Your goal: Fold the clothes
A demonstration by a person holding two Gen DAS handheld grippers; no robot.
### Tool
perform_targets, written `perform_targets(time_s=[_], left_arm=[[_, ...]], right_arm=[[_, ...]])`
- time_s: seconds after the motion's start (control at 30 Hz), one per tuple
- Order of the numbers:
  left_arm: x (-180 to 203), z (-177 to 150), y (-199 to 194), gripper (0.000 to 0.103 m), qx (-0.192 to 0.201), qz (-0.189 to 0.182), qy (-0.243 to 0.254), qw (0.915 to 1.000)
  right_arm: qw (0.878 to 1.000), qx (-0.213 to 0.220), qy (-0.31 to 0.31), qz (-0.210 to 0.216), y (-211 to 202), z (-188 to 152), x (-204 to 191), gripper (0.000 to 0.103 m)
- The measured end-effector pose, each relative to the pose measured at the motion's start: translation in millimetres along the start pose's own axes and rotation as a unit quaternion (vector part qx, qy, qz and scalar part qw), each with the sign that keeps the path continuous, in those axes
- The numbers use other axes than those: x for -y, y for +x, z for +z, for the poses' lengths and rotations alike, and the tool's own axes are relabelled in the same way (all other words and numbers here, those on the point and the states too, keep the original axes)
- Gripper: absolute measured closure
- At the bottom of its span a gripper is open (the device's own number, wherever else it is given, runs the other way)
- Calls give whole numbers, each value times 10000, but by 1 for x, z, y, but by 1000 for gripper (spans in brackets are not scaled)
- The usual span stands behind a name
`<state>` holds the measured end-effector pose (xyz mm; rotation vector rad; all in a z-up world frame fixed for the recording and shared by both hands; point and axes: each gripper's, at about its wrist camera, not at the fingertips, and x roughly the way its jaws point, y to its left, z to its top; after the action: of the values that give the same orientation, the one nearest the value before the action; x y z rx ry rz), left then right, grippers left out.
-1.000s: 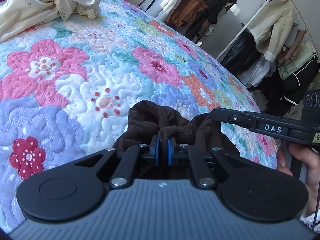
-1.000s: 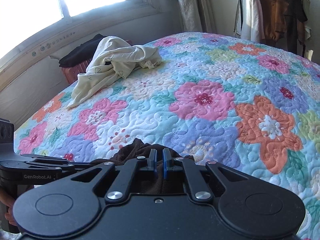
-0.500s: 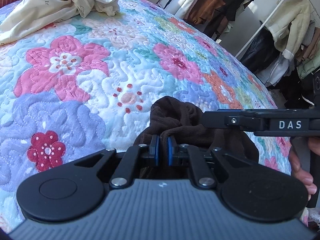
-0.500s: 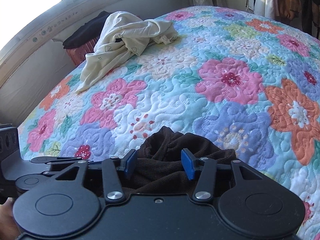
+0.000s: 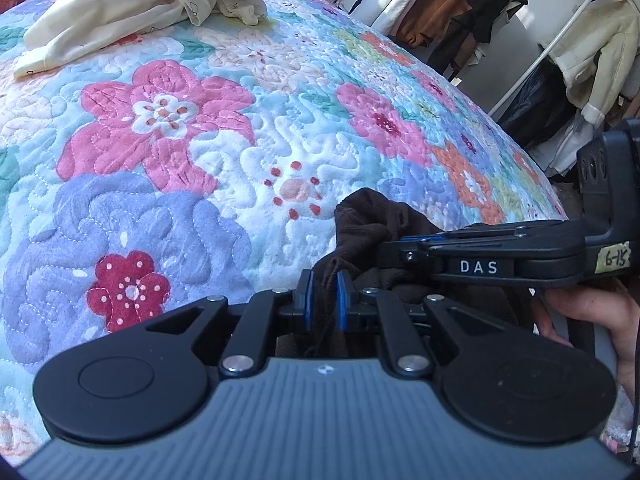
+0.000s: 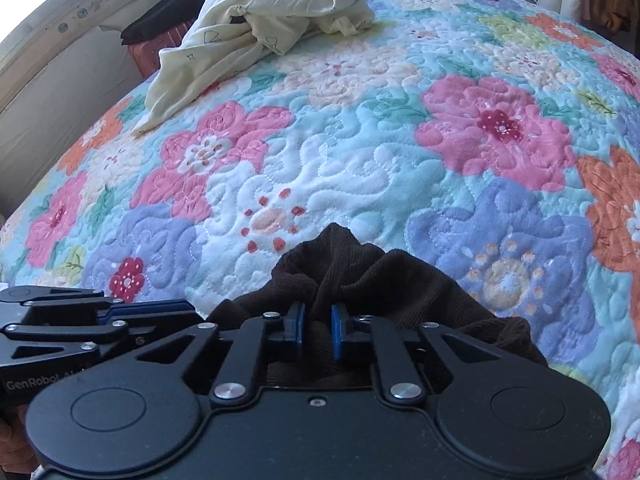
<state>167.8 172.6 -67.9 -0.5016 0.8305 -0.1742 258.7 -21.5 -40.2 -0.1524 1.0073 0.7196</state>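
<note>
I have the brown garment bunched at the near edge of the quilt, at 6 o'clock in both views, with each gripper pinching a fold of it. My left gripper is clamped on a thin ridge of the cloth; my right gripper is closed on a thicker wad, its pads not quite meeting. The two tools sit just beside each other, the right one crossing the left view at 3 o'clock. I reckon that if I spread them now, the thin left pinch could slip free, or both could be holding the same layer, so the piece would stay a lump. The cream garment at 11 o'clock lies well apart.
</note>
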Motion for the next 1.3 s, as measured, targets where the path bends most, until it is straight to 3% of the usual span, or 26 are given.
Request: perform_targets(time_s=[0.23, 0.37, 0.43, 0.5, 0.53, 0.57, 0.6, 0.7, 0.8, 1.0, 1.17, 1.3], left_arm=[[-3, 1, -14, 93, 192, -164, -89, 9996], [-2, 1, -14, 93, 152, -166, -79, 9997], [-1, 1, -13, 92, 117, -135, -36, 9998], [-1, 2, -14, 84, 73, -177, -20, 9998], [-2, 2, -15, 81, 69, -185, -35, 9998], [-3, 3, -16, 77, 69, -220, -56, 9997], [-4, 4, -18, 72, 69, -264, -78, 9996], [-6, 5, -21, 56, 26, -488, -219, 9986], [-6, 5, -20, 47, -74, -715, -323, 9969], [-1, 3, 3, 35, -416, -556, -148, 9975], [1, -2, 19, 28, -624, -491, -146, 9967], [0, -2, 27, 15, -644, -543, -301, 9960]], right_arm=[[9957, 894, -156, 187, -31, 11, -7, 93], [9973, 681, 177, 187, -25, 14, 3, 92], [9951, 813, 460, 319, -41, 11, 12, 88], [9910, 1169, 602, 235, -66, 4, 20, 72], [9895, 1279, 662, 128, -78, -1, 24, 50], [9885, 1333, 715, 21, -88, -5, 30, 43], [9879, 1348, 759, -68, -96, -9, 36, 43], [9868, 1234, 1013, -265, -113, -28, 58, 43], [9833, 1012, 1496, -213, -115, -50, 80, 43], [9761, 673, 2022, -429, -111, -103, 103, 41], [9534, 546, 2967, 38, -107, -144, 133, 40], [9360, 588, 3382, 784, -89, -165, 144, 33]])
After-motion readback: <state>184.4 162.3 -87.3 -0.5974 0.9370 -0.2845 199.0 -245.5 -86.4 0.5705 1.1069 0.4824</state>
